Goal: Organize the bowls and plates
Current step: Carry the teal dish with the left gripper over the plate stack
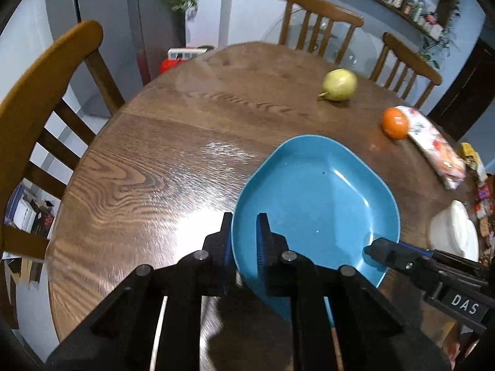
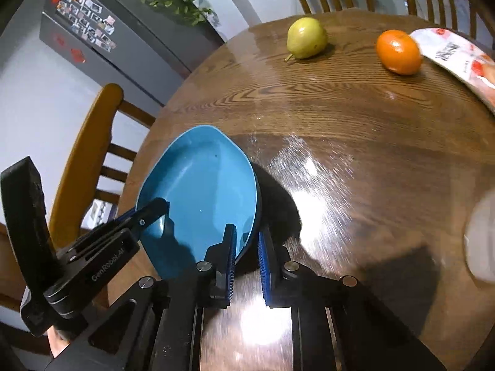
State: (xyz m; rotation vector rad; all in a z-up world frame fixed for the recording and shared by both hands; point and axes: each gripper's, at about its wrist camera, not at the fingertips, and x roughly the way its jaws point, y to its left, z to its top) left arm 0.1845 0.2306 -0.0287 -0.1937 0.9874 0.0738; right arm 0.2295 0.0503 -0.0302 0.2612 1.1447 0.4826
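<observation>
A blue plate [image 1: 318, 204] is held above the round wooden table [image 1: 154, 160], tilted. My left gripper [image 1: 245, 225] is shut on its left rim, one finger outside and one inside. My right gripper [image 2: 247, 241] is shut on the opposite rim of the blue plate [image 2: 201, 191]. The right gripper also shows in the left wrist view [image 1: 376, 249] at the plate's right edge, and the left gripper shows in the right wrist view [image 2: 156, 208]. A white dish [image 1: 454, 232] sits at the table's right edge; it shows blurred in the right wrist view [image 2: 481, 238].
A green pear [image 1: 339, 84], an orange [image 1: 395, 122] and a printed snack packet [image 1: 433, 145] lie on the far right of the table. Wooden chairs [image 1: 46, 99] stand around it. A grey fridge [image 2: 102, 40] stands behind.
</observation>
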